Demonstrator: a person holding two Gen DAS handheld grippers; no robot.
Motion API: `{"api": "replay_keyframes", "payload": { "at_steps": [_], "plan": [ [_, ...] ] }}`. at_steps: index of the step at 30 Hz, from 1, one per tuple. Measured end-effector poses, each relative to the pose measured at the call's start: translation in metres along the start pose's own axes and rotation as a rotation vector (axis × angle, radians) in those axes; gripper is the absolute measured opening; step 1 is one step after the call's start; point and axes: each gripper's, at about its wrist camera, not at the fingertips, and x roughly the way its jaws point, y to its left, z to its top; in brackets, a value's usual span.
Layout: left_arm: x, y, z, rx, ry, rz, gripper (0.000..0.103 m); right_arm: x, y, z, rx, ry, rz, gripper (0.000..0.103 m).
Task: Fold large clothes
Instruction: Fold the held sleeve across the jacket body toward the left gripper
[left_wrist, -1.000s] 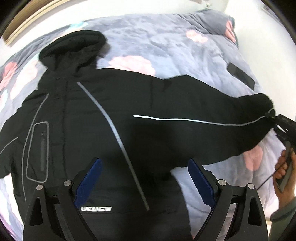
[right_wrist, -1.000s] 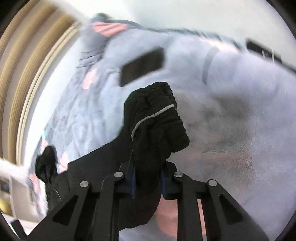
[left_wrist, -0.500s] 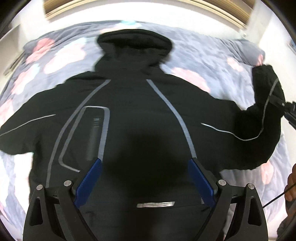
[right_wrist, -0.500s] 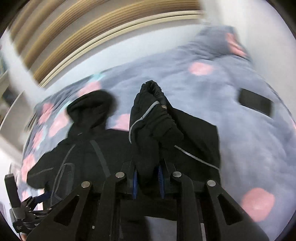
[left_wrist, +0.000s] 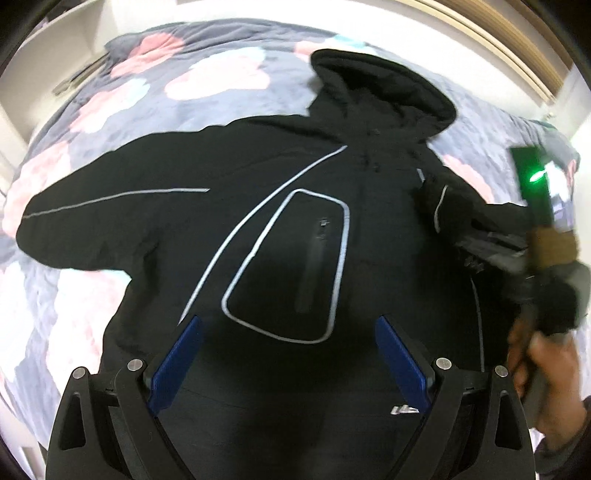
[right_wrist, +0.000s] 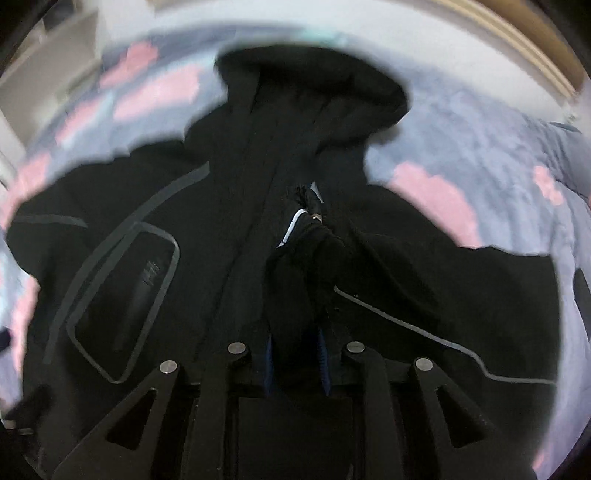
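A large black hooded jacket (left_wrist: 295, 221) with grey reflective piping lies front up on a bed; it fills the right wrist view (right_wrist: 207, 258) too. My left gripper (left_wrist: 290, 354) is open and empty above the jacket's lower front, near the outlined chest pocket (left_wrist: 291, 266). My right gripper (right_wrist: 295, 358) is shut on the cuff of the jacket's sleeve (right_wrist: 306, 251) and holds it over the jacket's chest, near the zip line. In the left wrist view the held sleeve (left_wrist: 454, 210) crosses in from the right.
The bed is covered by a grey quilt with pink blotches (left_wrist: 155, 92). The other sleeve (left_wrist: 92, 214) lies stretched out to the left. A hand and the right tool (left_wrist: 546, 295) show at the right. A wall and wooden trim (left_wrist: 498, 33) lie behind.
My right gripper has carried the sleeve cuff from the far right side inward over the jacket's chest. The left wrist view has swung so the jacket's left sleeve and pocket now show.
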Motion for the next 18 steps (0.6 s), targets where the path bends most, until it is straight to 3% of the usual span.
{"api": "replay_keyframes", "payload": {
  "at_steps": [4,6,9,13,15,18],
  "plan": [
    [0.012,0.006,0.004,-0.011,0.015,0.012,0.095,0.042,0.007,-0.009,-0.019,0.096,-0.008,0.039],
    [0.018,0.006,0.008,-0.01,0.016,0.01,0.095,0.047,0.004,-0.01,-0.017,0.116,0.038,0.053],
    [0.019,0.001,0.018,-0.001,-0.001,-0.019,0.095,0.025,-0.002,-0.011,-0.033,0.093,0.117,0.054],
    [0.024,-0.017,0.038,0.01,-0.033,-0.147,0.095,-0.039,-0.028,-0.026,-0.018,0.001,0.225,0.064],
    [0.031,-0.028,0.047,0.024,-0.031,-0.215,0.095,-0.063,-0.043,-0.034,0.003,-0.05,0.218,0.068],
    [0.05,-0.05,0.063,0.05,-0.005,-0.334,0.095,-0.079,-0.068,-0.046,0.052,-0.072,0.14,0.068]
  ]
}}
